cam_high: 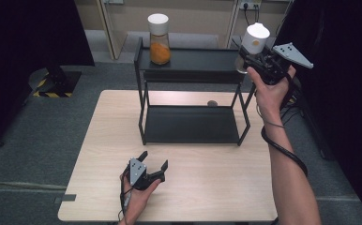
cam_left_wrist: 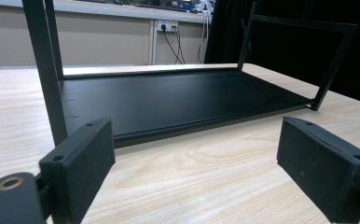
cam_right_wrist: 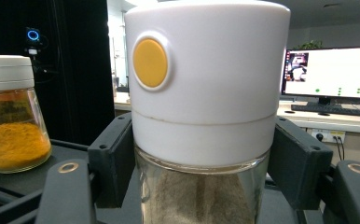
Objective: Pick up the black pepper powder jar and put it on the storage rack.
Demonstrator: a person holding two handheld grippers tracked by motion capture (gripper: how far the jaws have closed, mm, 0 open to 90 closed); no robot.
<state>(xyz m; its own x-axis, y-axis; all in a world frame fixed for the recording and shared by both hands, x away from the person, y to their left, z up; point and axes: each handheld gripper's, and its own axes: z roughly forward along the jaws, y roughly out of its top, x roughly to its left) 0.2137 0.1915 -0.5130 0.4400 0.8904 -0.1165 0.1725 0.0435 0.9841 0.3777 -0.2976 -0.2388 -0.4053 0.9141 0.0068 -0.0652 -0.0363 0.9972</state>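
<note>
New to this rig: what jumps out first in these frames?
The right gripper is shut on a white-capped glass jar of greyish powder, held at the right end of the black rack's top shelf. A second jar of orange powder stands at that shelf's left end. The left gripper rests open near the table's front edge.

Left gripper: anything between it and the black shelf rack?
Nothing. In the left gripper view, bare tabletop runs from the open left gripper to the black shelf rack.
</note>
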